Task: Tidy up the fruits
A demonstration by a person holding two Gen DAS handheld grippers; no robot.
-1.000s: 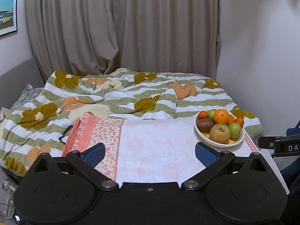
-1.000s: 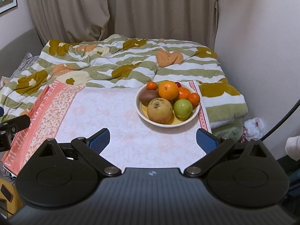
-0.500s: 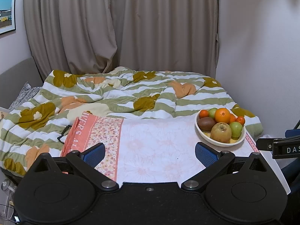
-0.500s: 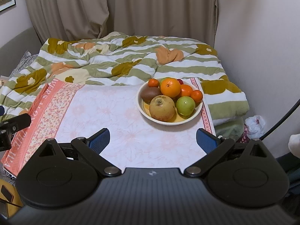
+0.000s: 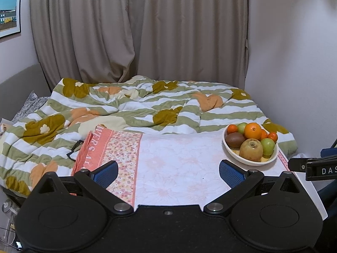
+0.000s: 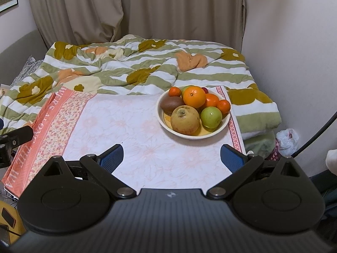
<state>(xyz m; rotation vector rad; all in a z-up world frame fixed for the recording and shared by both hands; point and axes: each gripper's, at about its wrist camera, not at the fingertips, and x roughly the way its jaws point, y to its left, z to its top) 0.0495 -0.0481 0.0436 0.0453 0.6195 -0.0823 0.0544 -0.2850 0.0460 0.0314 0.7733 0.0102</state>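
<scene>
A cream bowl (image 6: pixel 168 124) full of fruit stands on the right part of a pink flowered cloth (image 6: pixel 126 130). In it lie a large orange (image 6: pixel 194 96), a brown kiwi (image 6: pixel 171 103), a tan round pear (image 6: pixel 185 120), a green apple (image 6: pixel 211 117) and small tangerines (image 6: pixel 223 106). The same bowl (image 5: pixel 236 154) shows at the right in the left wrist view. My right gripper (image 6: pixel 171 160) is open, nearer than the bowl and above the cloth. My left gripper (image 5: pixel 168 171) is open over the cloth's middle, left of the bowl. Neither holds anything.
A striped green quilt (image 5: pixel 130 105) covers the bed behind the cloth, with grey curtains (image 5: pixel 137 31) beyond and a wall (image 6: pixel 294 42) at the right. A white plastic bag (image 6: pixel 286 139) lies on the floor right of the table. The cloth's orange band (image 5: pixel 99 147) hangs at the left.
Both grippers have drifted slightly; in the right wrist view the bowl has shifted right and up. In the left wrist view the scene sits a little lower. Both grippers stay open.
</scene>
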